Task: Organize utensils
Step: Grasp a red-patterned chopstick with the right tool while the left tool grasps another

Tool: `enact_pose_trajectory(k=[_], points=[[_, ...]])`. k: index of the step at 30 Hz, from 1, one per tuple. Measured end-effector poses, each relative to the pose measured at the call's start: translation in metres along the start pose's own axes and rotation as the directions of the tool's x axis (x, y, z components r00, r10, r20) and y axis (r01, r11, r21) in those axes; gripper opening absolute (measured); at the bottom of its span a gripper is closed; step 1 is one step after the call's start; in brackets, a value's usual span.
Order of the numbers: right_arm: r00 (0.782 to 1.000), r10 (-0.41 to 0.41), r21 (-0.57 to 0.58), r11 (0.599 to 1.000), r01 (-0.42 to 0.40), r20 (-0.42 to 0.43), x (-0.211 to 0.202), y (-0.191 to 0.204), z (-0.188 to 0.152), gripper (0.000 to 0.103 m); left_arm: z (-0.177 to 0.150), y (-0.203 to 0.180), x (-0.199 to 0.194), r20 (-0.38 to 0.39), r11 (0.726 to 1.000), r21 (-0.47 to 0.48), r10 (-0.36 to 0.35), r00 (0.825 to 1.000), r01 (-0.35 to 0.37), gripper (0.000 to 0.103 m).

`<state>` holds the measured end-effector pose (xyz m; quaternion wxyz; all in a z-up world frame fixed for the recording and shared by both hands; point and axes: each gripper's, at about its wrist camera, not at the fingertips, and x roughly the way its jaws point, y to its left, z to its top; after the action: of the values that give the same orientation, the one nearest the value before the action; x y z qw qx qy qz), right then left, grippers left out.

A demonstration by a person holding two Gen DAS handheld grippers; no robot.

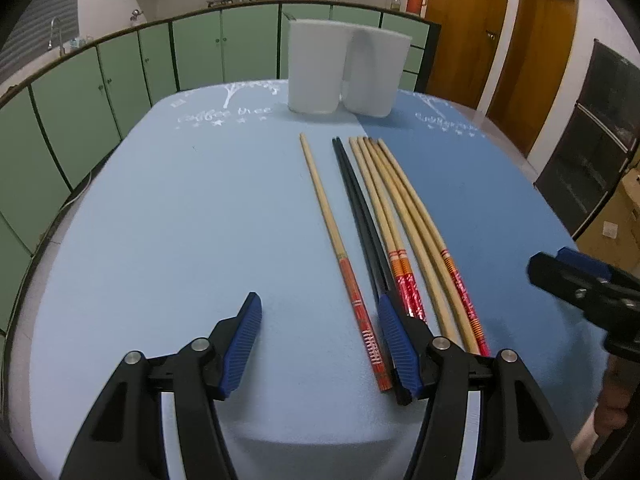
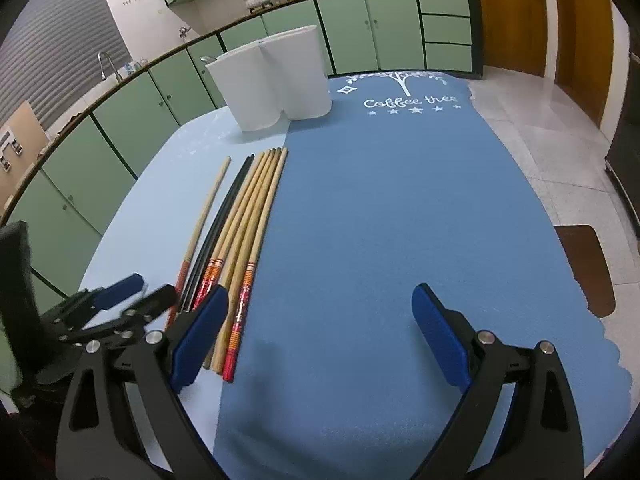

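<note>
Several chopsticks lie side by side on the table, tips toward a white two-compartment holder [image 1: 344, 72] [image 2: 276, 80] at the far edge. From the left there is a lone bamboo stick with a red end [image 1: 340, 248], a black pair [image 1: 360, 216] [image 2: 224, 216], then several bamboo sticks with red ends [image 1: 404, 216] [image 2: 252, 220]. My left gripper [image 1: 320, 340] is open over their near ends. The lone stick's red end shows just inside its right finger [image 1: 396, 348]. My right gripper [image 2: 320, 332] is open over the dark blue mat with nothing between its fingers, and its left finger [image 2: 200, 332] overlaps the stick ends.
A light blue mat [image 1: 180, 220] and a dark blue mat [image 2: 400, 200] cover the table. Green cabinets [image 1: 80, 120] run behind and to the left. A brown seat [image 2: 584, 268] stands past the table's right edge. Each gripper shows in the other's view: the right gripper [image 1: 580, 288] and the left gripper [image 2: 120, 300].
</note>
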<state>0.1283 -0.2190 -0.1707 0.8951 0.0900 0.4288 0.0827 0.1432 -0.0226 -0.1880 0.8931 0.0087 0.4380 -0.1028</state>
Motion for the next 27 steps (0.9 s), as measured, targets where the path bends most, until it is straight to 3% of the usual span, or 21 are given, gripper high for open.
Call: enact_pose_trajectory(k=[14, 17, 27], points=[[0.999, -0.004, -0.115, 0.993, 0.000, -0.034, 0.007, 0.031, -0.035, 0.090, -0.013, 0.013, -0.011, 0.026, 0.998, -0.005, 0.058, 0.998, -0.058, 0.057], [0.999, -0.010, -0.130, 0.991, 0.004, -0.047, 0.009, 0.036, -0.045, 0.080, -0.019, 0.012, -0.013, 0.020, 0.998, 0.009, 0.068, 0.997, -0.068, 0.057], [0.993, -0.118, -0.164, 0.980, 0.117, 0.003, 0.013, 0.032, -0.046, 0.069, -0.026, 0.011, -0.019, 0.027, 0.997, 0.013, 0.074, 0.997, -0.075, 0.056]])
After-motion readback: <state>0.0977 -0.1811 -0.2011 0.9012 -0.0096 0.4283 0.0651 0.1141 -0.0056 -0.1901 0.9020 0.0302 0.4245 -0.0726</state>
